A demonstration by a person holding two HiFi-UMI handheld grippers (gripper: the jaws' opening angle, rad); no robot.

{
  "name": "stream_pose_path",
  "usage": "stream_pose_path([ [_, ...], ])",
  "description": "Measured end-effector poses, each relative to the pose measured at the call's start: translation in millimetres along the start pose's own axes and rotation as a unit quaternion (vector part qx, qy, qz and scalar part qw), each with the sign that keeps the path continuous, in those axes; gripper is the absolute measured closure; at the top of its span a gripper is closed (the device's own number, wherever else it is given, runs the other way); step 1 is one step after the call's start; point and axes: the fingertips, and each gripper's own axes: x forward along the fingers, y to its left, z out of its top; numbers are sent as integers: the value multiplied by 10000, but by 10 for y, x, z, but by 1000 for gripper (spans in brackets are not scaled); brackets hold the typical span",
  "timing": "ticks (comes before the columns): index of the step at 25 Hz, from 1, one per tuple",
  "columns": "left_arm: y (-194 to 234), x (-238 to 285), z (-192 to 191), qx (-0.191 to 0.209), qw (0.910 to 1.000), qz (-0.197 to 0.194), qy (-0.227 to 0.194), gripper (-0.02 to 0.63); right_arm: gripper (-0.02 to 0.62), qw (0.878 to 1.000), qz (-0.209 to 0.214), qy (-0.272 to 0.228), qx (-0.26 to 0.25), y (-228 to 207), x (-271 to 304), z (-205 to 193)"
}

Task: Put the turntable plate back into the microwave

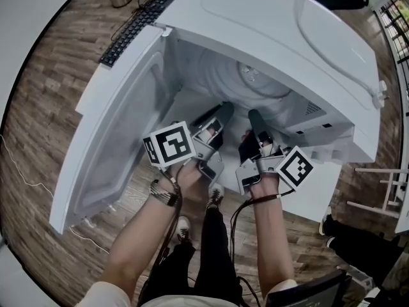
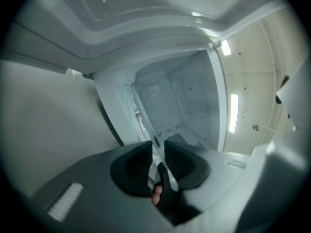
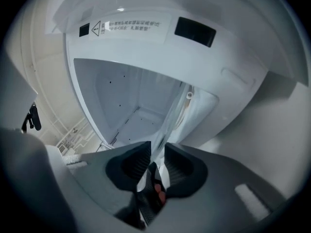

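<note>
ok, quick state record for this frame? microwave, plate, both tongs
microwave: door swung fully open
turntable plate: clear glass, reaching into the cavity, rim between both tongs
left tongs: pads apart, rim between them, not clamped
right tongs: shut on the plate rim, as far as visible
status: plate not yet let go

left tool [image 1: 222,112]: black jaws, grey body, black-white marker cube [image 1: 169,144] | right tool [image 1: 257,119]: same | black cables [image 1: 234,219] | left wristband [image 1: 163,197] | black trousers [image 1: 214,248] | pale shoes [image 1: 183,226] | light sleeves [image 1: 105,294]

bright, even light; fisheye bending, dark vignetted corners, soft edges.
</note>
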Motion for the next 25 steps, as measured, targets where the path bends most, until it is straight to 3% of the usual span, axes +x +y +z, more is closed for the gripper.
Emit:
stream_pose_path([
  [14, -19, 117, 144, 609, 9978, 48, 244, 503, 503, 9999, 98, -65, -32, 43, 105, 59],
  [25, -41, 179, 305, 601, 9981, 85, 134, 500, 499, 9998, 41, -46, -214, 121, 220, 106],
])
